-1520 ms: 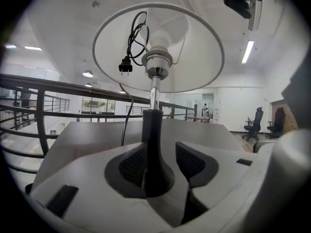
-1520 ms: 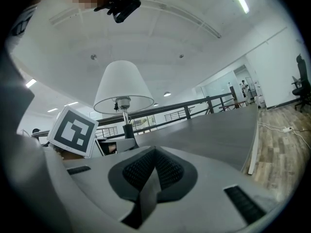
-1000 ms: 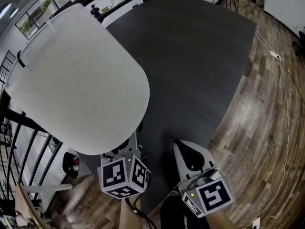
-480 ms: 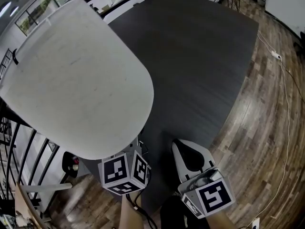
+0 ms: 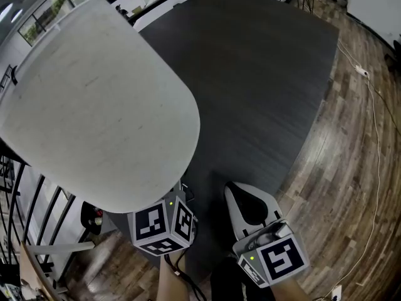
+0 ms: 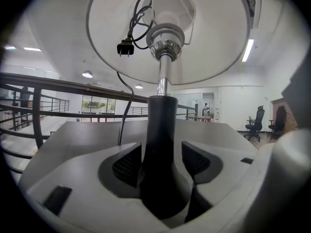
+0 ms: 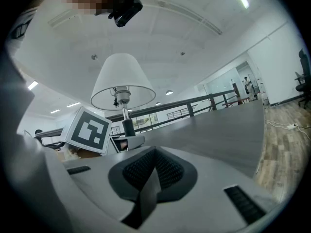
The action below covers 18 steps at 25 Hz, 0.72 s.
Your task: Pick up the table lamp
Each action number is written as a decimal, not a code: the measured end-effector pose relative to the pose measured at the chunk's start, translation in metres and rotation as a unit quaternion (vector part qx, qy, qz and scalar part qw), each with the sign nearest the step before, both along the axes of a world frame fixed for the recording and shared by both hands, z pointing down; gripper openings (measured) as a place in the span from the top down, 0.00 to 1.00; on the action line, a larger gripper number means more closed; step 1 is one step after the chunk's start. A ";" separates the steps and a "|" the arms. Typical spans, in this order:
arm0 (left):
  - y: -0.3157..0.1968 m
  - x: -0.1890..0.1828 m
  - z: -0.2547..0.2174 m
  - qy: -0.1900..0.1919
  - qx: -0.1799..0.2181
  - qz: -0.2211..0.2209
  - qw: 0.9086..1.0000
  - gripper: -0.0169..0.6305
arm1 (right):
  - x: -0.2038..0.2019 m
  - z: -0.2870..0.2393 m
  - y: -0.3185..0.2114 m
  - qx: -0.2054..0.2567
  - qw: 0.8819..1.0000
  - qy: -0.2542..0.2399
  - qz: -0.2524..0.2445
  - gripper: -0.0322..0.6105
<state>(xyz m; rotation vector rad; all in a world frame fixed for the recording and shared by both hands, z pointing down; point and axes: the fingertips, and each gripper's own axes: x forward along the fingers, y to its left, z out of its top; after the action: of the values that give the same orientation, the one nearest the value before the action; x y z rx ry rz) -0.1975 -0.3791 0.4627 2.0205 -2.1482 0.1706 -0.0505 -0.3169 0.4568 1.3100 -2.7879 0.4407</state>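
Left gripper is clamped on the lamp. Its two ribbed pads press either side of the dark stem, low down where it widens. Right gripper has its jaws together on nothing and sits just beside the left one, at the near edge of the table.

Above the grip, the stem runs up to a chrome neck and the white shade, which spreads wide over the table's left side. The cord is coiled up inside the shade with its plug dangling. The lamp stands about upright in the right gripper view. Its base is hidden, so I cannot tell whether it has left the table.

The grasp looks made, so the lift is the step in hand. The next move probably calls for a straight, slow rise, since the shade makes the lamp top-heavy above a low grip.
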 end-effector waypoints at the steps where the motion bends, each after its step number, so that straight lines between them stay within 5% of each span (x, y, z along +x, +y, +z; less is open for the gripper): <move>1: 0.000 -0.001 0.000 0.000 0.001 0.000 1.000 0.56 | -0.001 0.000 0.000 0.000 1.000 0.000 0.000 0.96; 18: 0.001 -0.006 0.000 -0.016 -0.001 -0.004 1.000 0.64 | -0.004 -0.003 -0.018 0.003 1.000 -0.002 0.011 0.96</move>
<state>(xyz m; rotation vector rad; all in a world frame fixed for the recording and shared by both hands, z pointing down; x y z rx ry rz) -0.2034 -0.3781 0.4630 2.0217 -2.1746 0.2047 -0.0544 -0.3352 0.4540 1.3442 -2.7815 0.4374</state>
